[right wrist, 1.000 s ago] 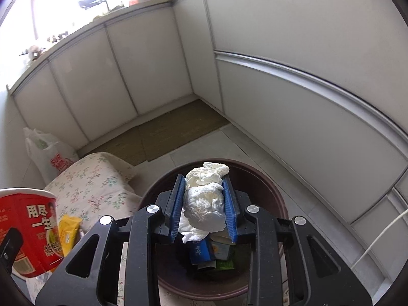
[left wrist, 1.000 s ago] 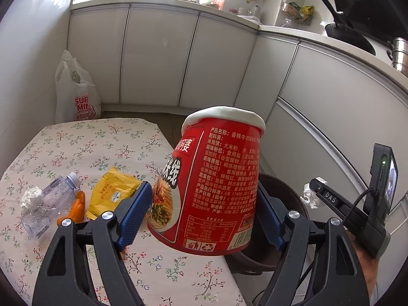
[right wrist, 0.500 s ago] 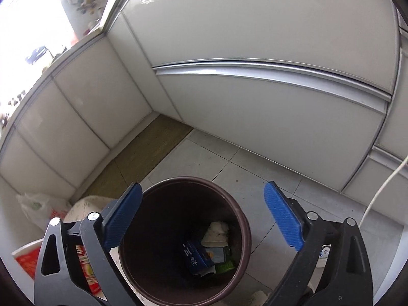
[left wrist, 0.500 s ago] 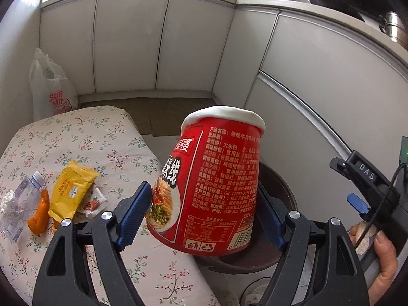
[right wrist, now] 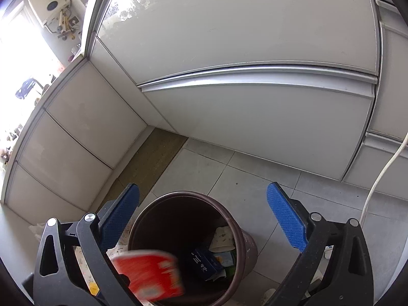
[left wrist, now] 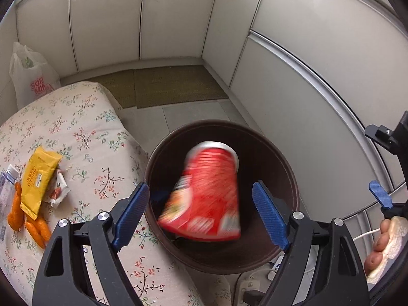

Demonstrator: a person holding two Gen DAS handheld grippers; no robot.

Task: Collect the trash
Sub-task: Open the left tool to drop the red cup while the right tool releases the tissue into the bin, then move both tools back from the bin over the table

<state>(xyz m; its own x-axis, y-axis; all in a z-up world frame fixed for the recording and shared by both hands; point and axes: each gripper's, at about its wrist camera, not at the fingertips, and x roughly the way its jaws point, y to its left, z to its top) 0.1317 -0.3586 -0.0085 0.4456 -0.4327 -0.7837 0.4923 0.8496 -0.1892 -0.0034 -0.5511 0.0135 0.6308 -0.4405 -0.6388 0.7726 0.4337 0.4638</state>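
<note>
The left gripper [left wrist: 201, 214] hangs with its blue pads spread wide and nothing between them touching either one; just past and below them the red instant-noodle cup [left wrist: 206, 193] is loose in the air, blurred, tipped so its long axis leans away from the gripper with the pale rim end pointing into the bin. It sits inside the outline of the dark brown trash bin [left wrist: 288, 168], which stands on the tiled floor right against the edge of the flowered tabletop [left wrist: 84, 137]. The right gripper [right wrist: 201, 219] is likewise wide apart and empty, held above the same bin from the other side (a carton and scraps of paper already lie at the bottom). What matters next, I'd judge, lies off to the left: the yellow snack packet [left wrist: 38, 178], the orange peel [left wrist: 17, 211] beside it, a small torn wrapper [left wrist: 57, 191] and a clear plastic bottle [left wrist: 5, 186] at the very margin all rest on the cloth, well apart from the bin. The left gripper is clearly the nearer one, and the packet's long axis runs roughly away from it.
</note>
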